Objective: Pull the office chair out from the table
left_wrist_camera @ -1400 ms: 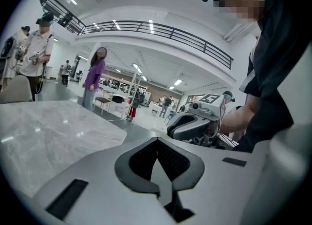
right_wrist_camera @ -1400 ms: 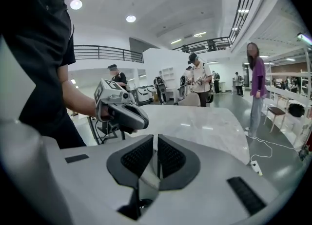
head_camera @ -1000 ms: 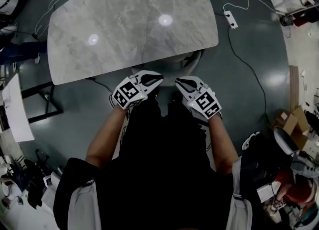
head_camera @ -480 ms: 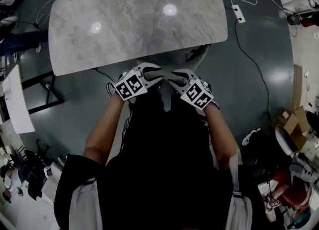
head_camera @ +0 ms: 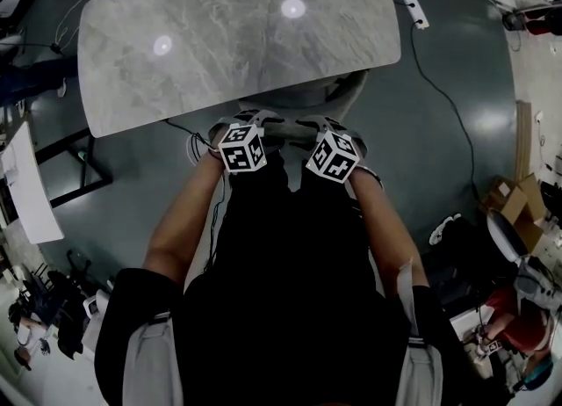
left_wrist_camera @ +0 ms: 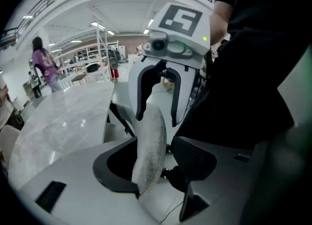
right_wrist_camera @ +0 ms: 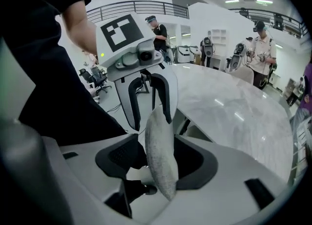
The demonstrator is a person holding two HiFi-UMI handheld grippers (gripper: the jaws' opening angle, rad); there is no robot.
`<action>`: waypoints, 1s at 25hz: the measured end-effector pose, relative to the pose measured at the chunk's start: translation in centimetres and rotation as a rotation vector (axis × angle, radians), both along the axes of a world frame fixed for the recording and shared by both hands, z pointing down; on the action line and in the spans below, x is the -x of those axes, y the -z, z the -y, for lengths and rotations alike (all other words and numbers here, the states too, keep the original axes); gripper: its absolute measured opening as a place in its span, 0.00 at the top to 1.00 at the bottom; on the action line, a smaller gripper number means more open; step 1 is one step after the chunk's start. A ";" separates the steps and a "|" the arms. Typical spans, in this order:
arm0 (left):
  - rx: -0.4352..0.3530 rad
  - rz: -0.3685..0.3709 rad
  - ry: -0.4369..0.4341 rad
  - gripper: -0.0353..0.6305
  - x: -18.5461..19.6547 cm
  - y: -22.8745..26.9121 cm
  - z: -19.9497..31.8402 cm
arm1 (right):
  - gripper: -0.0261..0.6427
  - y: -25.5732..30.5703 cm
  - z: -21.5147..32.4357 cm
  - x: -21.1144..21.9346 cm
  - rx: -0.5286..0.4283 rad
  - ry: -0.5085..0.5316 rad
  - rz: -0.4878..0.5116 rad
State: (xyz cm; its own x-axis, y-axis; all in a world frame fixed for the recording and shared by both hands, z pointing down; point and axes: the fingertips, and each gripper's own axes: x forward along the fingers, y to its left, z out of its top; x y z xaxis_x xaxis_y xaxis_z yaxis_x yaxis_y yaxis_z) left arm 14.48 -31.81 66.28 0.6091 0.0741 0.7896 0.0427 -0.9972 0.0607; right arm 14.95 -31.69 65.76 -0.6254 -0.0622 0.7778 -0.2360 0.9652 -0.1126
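At the near edge of the marble table point(head_camera: 228, 35) the office chair point(head_camera: 307, 101) is pushed in, with only its curved grey back showing just past the tabletop's rim. Both grippers are on that back, side by side and close together, angled down and away toward the table. On the left gripper point(left_wrist_camera: 155, 164) the jaws have just been opening and now stand spread wide. The grey fabric top edge of the chair back point(left_wrist_camera: 151, 141) stands upright between them with a clear gap to the right-hand pad, so nothing is clamped. It's the same on the right gripper point(right_wrist_camera: 161, 163): jaws just been opening, now wide apart, fabric edge between them, no squeeze on it. Each gripper's camera also catches the other gripper straddling that same edge just beyond. In the head view the person's forearms point(head_camera: 180, 228) run back from the grippers to a dark-clothed torso. The floor is dark and glossy. A power strip point(head_camera: 415, 11) on a white cable lies on the floor at the table's far right corner, and cardboard boxes point(head_camera: 511, 202) sit further right. Two light reflections show on the tabletop. Other people point(right_wrist_camera: 258, 39) stand beyond the table's far side.
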 end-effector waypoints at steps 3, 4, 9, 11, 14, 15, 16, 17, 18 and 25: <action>-0.016 0.067 -0.092 0.59 0.1 -1.7 -1.0 | 0.63 -1.1 -0.3 -0.2 0.032 -0.003 -0.037; -0.024 0.084 -0.109 0.59 0.3 -2.2 -1.2 | 0.63 -1.6 -0.6 -0.4 0.028 0.010 -0.063; -0.100 0.147 -0.133 0.59 0.7 -3.7 -0.6 | 0.63 -4.4 -1.2 -1.6 -0.013 0.075 -0.209; -0.109 0.166 -0.150 0.59 0.8 -4.5 -0.5 | 0.63 -5.2 -1.1 -1.4 -0.029 0.087 -0.226; -0.114 0.177 -0.142 0.59 0.6 -5.1 -0.3 | 0.63 -5.7 -0.8 -1.1 -0.029 0.066 -0.221; -0.122 0.174 -0.136 0.60 0.4 -5.1 -0.2 | 0.63 -5.7 -0.8 -1.1 -0.021 0.054 -0.218; -0.129 0.169 -0.132 0.63 0.2 -5.0 -0.2 | 0.63 -5.6 -0.8 -1.2 -0.015 0.050 -0.217; -0.132 0.167 -0.133 0.67 0.0 -5.0 -0.2 | 0.63 -5.6 -0.8 -1.2 -0.013 0.050 -0.219; -0.131 0.167 -0.138 0.70 0.0 -5.0 -0.3 | 0.63 -5.6 -0.9 -1.2 -0.014 0.053 -0.221; -0.132 0.153 -0.139 0.74 0.1 -5.0 -0.4 | 0.71 -5.4 -0.3 -1.3 -0.038 0.037 -0.213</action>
